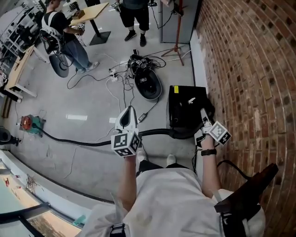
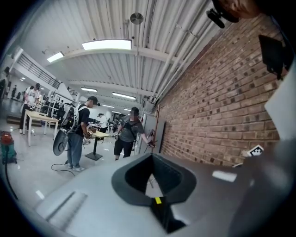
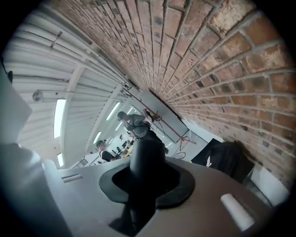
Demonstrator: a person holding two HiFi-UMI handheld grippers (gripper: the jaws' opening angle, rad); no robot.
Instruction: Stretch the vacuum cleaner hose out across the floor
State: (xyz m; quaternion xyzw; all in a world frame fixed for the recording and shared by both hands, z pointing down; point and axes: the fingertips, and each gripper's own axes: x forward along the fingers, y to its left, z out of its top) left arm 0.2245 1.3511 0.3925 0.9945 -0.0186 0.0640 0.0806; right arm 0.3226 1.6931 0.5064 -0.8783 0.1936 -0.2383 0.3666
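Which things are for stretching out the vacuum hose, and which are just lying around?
For the job: vacuum hose; vacuum cleaner at its far end; right gripper, jaws closing on the hose's near end.
Just lying about: black case; tangled cables; tripod stand; table.

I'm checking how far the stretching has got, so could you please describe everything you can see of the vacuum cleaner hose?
The hose is a long, slim black tube that looks flexible. It lies on the grey floor, running from the red and green vacuum cleaner in a shallow sag toward the brick wall. It passes the left gripper, which is not holding it. Its near end stands as a smooth round black tube between the jaws of the right gripper, which are closing on it.
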